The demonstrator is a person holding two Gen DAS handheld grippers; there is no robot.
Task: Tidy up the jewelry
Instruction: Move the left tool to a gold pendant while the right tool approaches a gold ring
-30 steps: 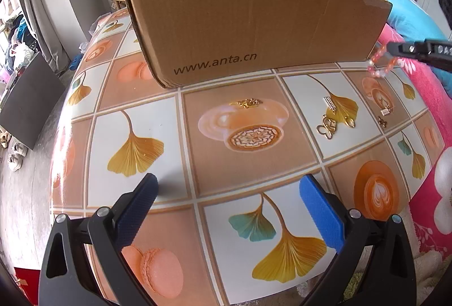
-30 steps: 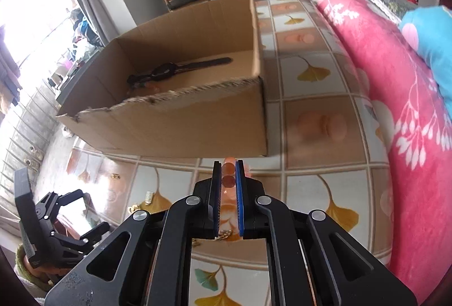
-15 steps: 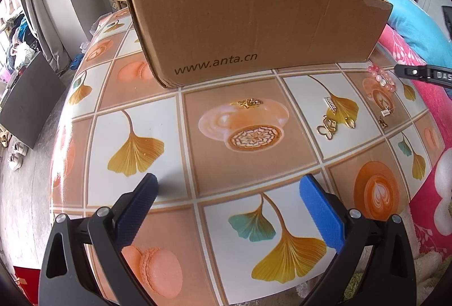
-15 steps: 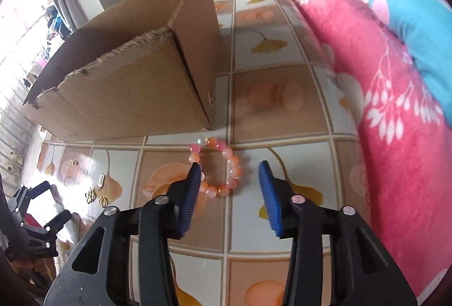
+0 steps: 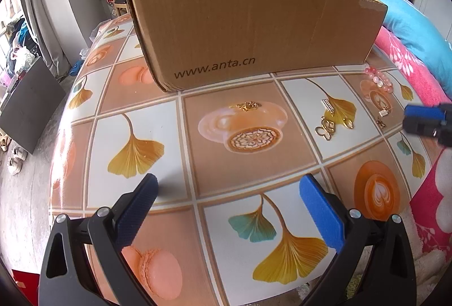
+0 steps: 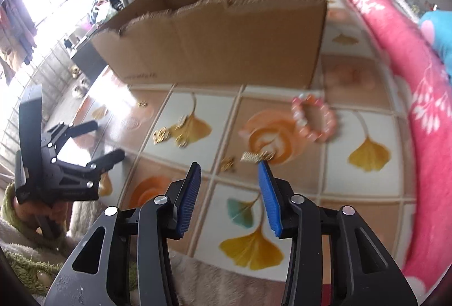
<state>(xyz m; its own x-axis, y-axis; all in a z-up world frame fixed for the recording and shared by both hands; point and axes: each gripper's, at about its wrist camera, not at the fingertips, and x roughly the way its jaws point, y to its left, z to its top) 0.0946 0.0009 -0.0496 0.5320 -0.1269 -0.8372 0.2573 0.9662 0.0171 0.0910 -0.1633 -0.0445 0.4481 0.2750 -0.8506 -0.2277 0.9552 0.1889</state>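
The right claw (image 6: pixel 230 179) stands partly spread over the tiled, leaf-printed bench (image 5: pixel 254 114) with nothing between its blue pads; its jaws have just been closing a little, on no object. The pink beaded bracelet (image 6: pixel 313 119) lies flat on the bench near the right front corner of the brown cardboard box (image 6: pixel 220 49), clear of the claw. Just ahead of the right pad sits a small gold rectangular clasp piece (image 6: pixel 250 157), and a tiny gold charm (image 6: pixel 227 163) lies between the pads' line of reach.

The step in hand looks like picking up the next small gold piece. It would go best with the pads lowered flat to the bench, straddling one piece only, then pressed together slowly (such thin metal slips easily).

The left claw (image 5: pixel 234 210) hangs wide apart near the bench's front edge, empty, facing a gold chain (image 5: pixel 247 106) and a cluster of gold earrings (image 5: pixel 333 122).

The right view is smeared, so the small pieces' shapes are unclear, and the box's inside is hidden.
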